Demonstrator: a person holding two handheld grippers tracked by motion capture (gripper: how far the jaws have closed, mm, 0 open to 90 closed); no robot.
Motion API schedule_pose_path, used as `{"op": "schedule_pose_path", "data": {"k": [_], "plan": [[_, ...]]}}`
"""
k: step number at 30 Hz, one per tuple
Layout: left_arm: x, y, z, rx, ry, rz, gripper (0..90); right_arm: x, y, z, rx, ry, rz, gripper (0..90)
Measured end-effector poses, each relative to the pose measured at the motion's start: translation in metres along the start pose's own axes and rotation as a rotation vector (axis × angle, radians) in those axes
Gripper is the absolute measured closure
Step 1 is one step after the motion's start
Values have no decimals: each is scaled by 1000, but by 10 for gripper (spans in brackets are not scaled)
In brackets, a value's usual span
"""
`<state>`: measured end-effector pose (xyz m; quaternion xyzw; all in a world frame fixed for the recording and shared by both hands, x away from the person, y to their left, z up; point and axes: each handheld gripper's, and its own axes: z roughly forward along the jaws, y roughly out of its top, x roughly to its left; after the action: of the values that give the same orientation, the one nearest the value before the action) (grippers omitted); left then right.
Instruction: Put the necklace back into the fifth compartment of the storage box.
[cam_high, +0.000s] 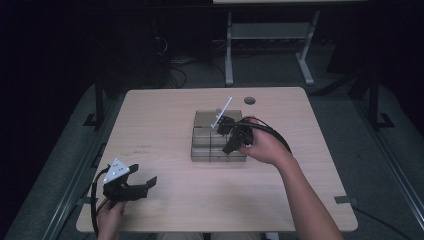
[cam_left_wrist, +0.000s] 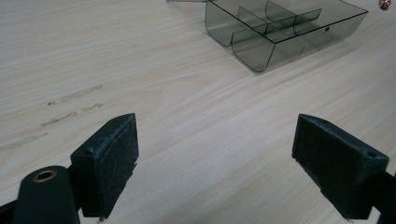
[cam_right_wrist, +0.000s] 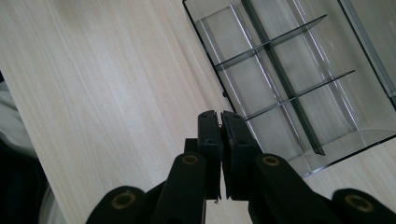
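Note:
A smoky clear organiser box (cam_high: 210, 131) with several compartments stands at the middle of the table. A hand holds my right gripper (cam_high: 228, 148) just above the box's near right part. In the right gripper view its jaws (cam_right_wrist: 220, 117) are pressed together with nothing between them, and the box's dividers (cam_right_wrist: 285, 79) lie below and to the right, the compartments bare. My left gripper (cam_high: 144, 184) rests low near the table's front left corner. Its jaws (cam_left_wrist: 215, 144) stand wide open over bare wood, with the box (cam_left_wrist: 280, 28) far ahead of them.
The light wooden table (cam_high: 165, 120) has a round cable hole (cam_high: 250, 100) at the back. Faint scuff marks (cam_left_wrist: 70, 100) cross the wood ahead of the left gripper. Behind the table stand metal desk legs (cam_high: 229, 55) on a dark floor.

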<state>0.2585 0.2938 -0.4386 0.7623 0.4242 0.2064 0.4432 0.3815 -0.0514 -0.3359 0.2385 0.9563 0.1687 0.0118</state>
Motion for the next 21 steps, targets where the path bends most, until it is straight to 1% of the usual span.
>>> {"op": "schedule_pose_path", "data": {"k": [4,6,8,11,15,20,21], "plan": [[1,0,0,3,0,0,143,-3,3,-1,-8,-1,7,865],[1,0,1,5,-6,-7,143,-5,6,-1,-12,-1,7,865],[1,0,1,4,-2,-2,143,-6,9,-1,-13,-5,8,865],[1,0,0,3,-2,-7,143,-6,15,1,-22,0,4,865],[2,0,-1,-4,-2,-6,143,-7,17,4,-12,-7,0,862],[2,0,-1,-1,-5,-6,143,-10,22,6,4,-5,18,862],[1,0,-1,-8,-5,-13,143,-12,23,7,5,-3,24,862]]}}
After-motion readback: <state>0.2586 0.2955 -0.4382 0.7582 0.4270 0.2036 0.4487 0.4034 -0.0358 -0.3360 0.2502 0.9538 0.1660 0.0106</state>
